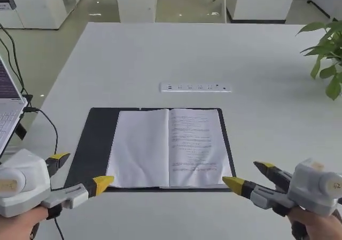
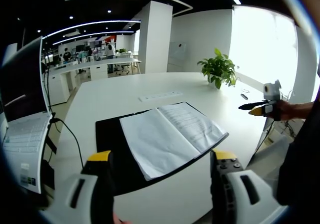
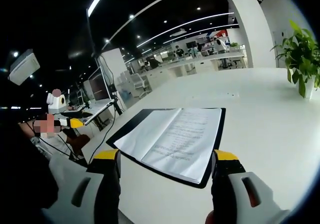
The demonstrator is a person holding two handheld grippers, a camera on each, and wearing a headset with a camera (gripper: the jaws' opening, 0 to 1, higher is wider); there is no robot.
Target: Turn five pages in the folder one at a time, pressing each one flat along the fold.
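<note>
Two pages lie face up in the black folder point(image 1: 99, 144), which rests open and flat on the white table point(image 1: 160, 47), its near edge just ahead of us. The left page point(image 1: 140, 146) looks blank, though we can't be sure at this angle. The right page point(image 1: 196, 144) carries printed lines too small to read. Both sheets sit toward the right of the folder, leaving a wide strip of dark cover bare on the left, and they meet at a fold running away from us.

The left gripper point(image 1: 80, 170) hangs at the folder's near left corner, its yellow-tipped jaws spread wide with nothing between them. One tip is just beside the cover's edge. The right gripper point(image 1: 249, 176) hangs off the near right corner, its jaws also spread and gripping nothing, with one tip close to the cover's corner.

Beyond the folder a white power strip point(image 1: 195, 87) lies across the table, well apart from it. A laptop point(image 1: 8, 109) stands open at the left with a black cable point(image 1: 51, 125) trailing beside it, and a leafy plant point(image 1: 326, 58) sits at the far right. Around the table we see a glossy pale floor and white pillars. The gripper views add rows of desks under ceiling spotlights.
</note>
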